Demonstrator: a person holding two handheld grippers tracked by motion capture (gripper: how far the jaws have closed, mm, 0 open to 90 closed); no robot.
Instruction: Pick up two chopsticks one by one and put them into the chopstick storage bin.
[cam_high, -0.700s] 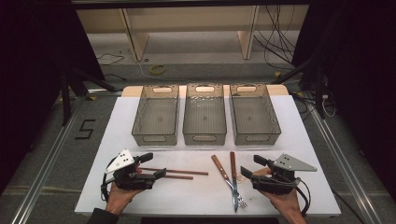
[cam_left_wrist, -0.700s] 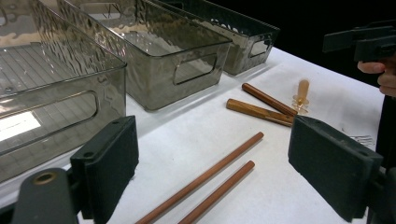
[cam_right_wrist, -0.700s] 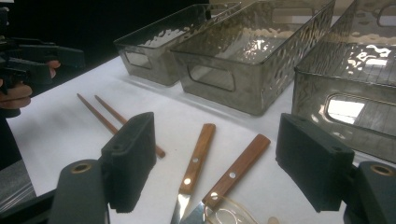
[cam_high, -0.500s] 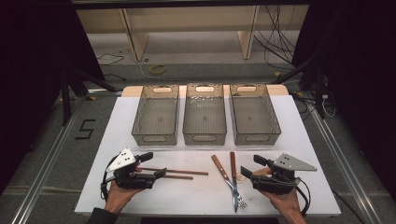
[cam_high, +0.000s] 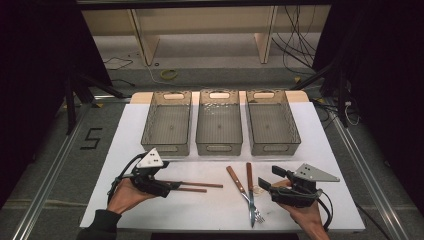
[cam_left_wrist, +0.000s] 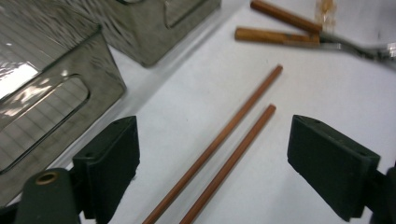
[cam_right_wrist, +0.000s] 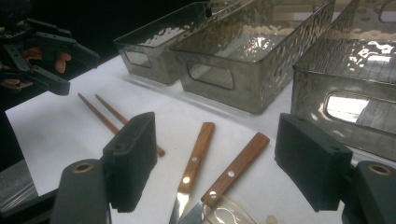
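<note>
Lying side by side on the white table, two brown chopsticks sit between the wide-open jaws of the left gripper, which hold nothing. The right gripper is wide open too and holds nothing, just above a knife and fork with wooden handles.

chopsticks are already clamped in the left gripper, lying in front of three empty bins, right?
Not clamped. The left gripper view shows the chopsticks lying on the table between open jaws of the left gripper, pads clear of them. They do lie in front of three empty bins.
</note>
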